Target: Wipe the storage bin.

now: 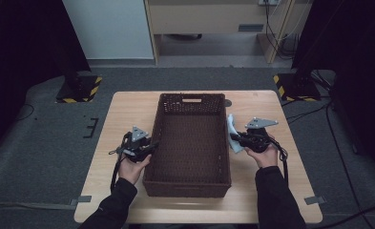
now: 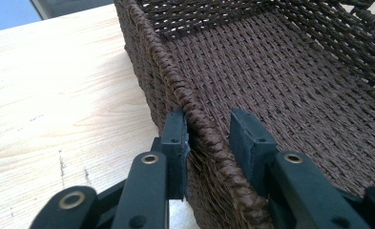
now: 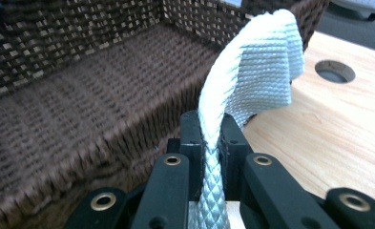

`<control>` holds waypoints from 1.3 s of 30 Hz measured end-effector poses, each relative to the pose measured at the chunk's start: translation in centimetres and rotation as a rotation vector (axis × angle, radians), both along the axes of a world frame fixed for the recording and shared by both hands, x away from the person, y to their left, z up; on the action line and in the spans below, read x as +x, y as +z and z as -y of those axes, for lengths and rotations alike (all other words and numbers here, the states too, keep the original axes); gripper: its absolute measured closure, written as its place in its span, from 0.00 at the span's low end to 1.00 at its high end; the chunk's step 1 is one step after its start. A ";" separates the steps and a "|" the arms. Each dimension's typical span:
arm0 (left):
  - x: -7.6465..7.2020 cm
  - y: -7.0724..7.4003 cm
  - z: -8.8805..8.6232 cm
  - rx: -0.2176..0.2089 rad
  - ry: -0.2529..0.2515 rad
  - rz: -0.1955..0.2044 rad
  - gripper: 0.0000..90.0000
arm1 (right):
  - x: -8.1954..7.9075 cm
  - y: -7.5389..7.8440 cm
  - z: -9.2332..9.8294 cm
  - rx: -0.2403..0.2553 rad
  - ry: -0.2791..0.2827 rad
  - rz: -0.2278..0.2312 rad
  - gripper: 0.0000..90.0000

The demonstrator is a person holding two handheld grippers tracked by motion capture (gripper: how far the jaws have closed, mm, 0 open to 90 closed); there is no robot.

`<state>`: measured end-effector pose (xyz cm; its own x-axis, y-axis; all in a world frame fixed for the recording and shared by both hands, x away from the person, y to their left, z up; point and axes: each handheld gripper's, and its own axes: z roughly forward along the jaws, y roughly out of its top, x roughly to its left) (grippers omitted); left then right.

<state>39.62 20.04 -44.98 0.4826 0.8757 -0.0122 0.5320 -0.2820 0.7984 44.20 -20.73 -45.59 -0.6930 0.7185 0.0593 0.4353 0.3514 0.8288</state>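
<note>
A dark brown woven basket (image 1: 191,97) stands in the middle of the wooden table (image 1: 128,109). My left gripper (image 1: 149,147) sits at its left wall. In the left gripper view the jaws (image 2: 206,126) straddle the basket's braided rim (image 2: 175,81): the outer pad lies against the rim, and the inner pad stands a little off it inside the basket. My right gripper (image 1: 235,138) is at the basket's right wall, shut on a pale blue-white woven cloth (image 1: 233,131). That cloth (image 3: 261,62) rises from between the right gripper (image 3: 209,124) pads and flops over beside the basket wall (image 3: 80,95).
A round hole (image 3: 334,71) is cut in the table behind the cloth, near the basket's far right corner (image 1: 228,102). Bare wood lies on both sides of the basket. Dark stands with striped bases (image 1: 80,90) sit on the floor beyond the table.
</note>
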 end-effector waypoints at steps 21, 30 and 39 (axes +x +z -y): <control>-1.8 0.1 -1.0 -0.015 -0.061 0.019 0.56 | -0.4 -1.5 -0.6 -0.033 0.003 -0.048 0.93; -2.0 -0.2 -0.8 -0.048 -0.061 0.005 0.67 | -1.8 -1.2 -0.3 -0.038 0.018 -0.033 0.93; -2.1 0.0 -0.3 -0.014 -0.010 0.012 0.77 | -1.5 -4.4 -1.0 -0.097 0.004 -0.134 0.93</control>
